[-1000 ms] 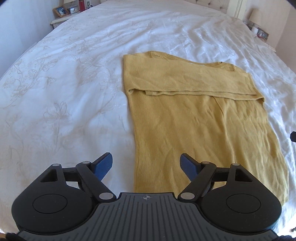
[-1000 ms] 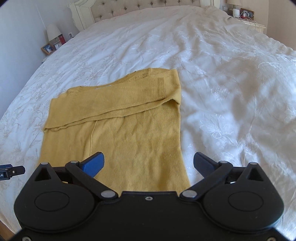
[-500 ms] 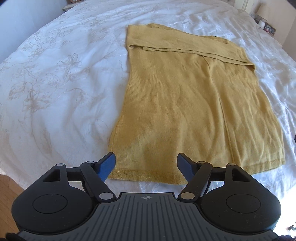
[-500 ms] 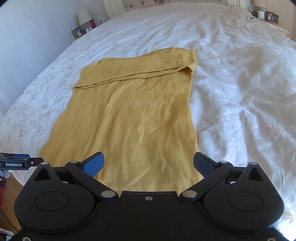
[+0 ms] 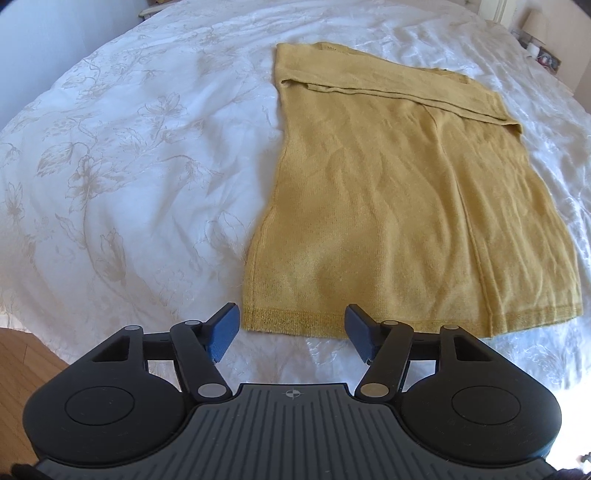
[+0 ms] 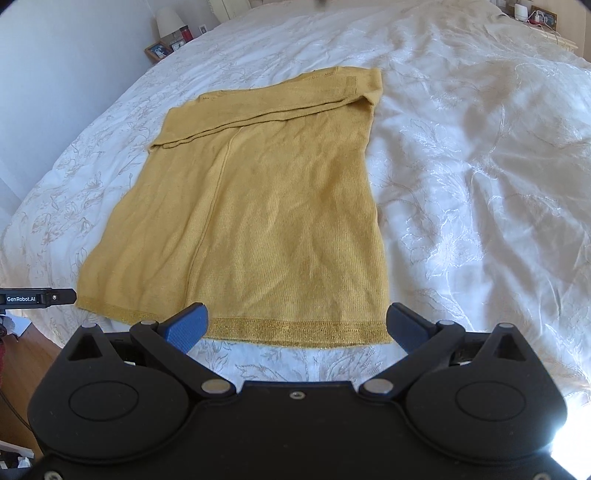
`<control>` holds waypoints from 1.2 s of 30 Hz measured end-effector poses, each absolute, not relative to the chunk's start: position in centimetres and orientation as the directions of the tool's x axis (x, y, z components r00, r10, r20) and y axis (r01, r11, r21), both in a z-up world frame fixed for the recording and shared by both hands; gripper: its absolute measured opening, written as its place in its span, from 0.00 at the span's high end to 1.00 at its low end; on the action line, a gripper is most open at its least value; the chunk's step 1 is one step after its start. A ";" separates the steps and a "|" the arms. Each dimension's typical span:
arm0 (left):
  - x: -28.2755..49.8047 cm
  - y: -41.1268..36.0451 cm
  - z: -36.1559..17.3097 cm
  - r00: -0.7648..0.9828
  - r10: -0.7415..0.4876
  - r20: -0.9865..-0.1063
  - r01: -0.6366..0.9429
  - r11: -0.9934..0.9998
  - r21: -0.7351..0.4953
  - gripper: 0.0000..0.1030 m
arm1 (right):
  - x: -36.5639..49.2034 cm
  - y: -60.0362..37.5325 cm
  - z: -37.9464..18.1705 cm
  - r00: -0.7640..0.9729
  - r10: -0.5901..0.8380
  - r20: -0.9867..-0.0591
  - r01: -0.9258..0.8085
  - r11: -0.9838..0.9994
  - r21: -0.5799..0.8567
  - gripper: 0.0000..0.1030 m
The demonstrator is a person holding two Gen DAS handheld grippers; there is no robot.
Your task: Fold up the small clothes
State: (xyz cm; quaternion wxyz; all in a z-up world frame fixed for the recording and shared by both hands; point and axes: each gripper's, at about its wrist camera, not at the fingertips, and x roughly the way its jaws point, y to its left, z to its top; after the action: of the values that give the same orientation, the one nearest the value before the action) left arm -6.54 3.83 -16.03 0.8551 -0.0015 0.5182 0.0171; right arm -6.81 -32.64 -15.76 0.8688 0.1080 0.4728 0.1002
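Note:
A mustard-yellow knitted top (image 5: 388, 192) (image 6: 258, 206) lies flat on the white bed, its sleeves folded across the far end and its ribbed hem nearest me. My left gripper (image 5: 291, 328) hovers at the hem's left corner; its jaws are closing, with the hem edge just ahead of the blue pads and not pressed. My right gripper (image 6: 297, 325) stands open at the hem's right part, the hem band lying between and just beyond its blue pads. The tip of the left gripper (image 6: 37, 297) shows at the left edge of the right wrist view.
The top lies on a white embroidered bedspread (image 5: 129, 166) (image 6: 480, 166). The bed's near edge and wooden floor (image 5: 26, 358) are at lower left. A bedside table with a lamp and photo frames (image 6: 166, 40) stands at the far left; another bedside table (image 6: 535, 18) is far right.
Both grippers have drawn back along the top from over its body to its near hem. The left gripper's pads have come closer together. The floor has come into view.

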 end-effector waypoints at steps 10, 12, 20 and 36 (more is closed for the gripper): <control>-4.2 4.5 -18.2 0.445 -0.003 -0.896 0.045 0.999 0.019 0.42 | -3.6 -33.9 -18.2 0.474 0.247 -0.845 -0.002 0.960 0.280 0.01; -3.8 4.8 -18.5 0.438 0.004 -0.899 0.043 0.999 0.025 0.42 | -3.0 -34.0 -18.6 0.460 0.246 -0.853 -0.002 0.961 0.276 0.01; -2.7 5.6 -19.9 0.394 -0.024 -0.919 0.055 0.998 -0.002 0.42 | -1.5 -33.9 -20.4 0.398 0.261 -0.880 -0.010 0.960 0.280 0.01; -1.3 4.9 -21.5 0.382 -0.048 -0.923 0.080 0.997 -0.019 0.36 | -0.4 -33.3 -22.8 0.345 0.276 -0.897 -0.023 0.958 0.286 0.00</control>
State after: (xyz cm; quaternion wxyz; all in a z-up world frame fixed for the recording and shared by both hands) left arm -1.34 4.94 -21.51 0.8311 0.0142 0.5545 -0.0386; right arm -0.39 -33.25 -22.79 0.8122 0.1123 0.5650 0.0920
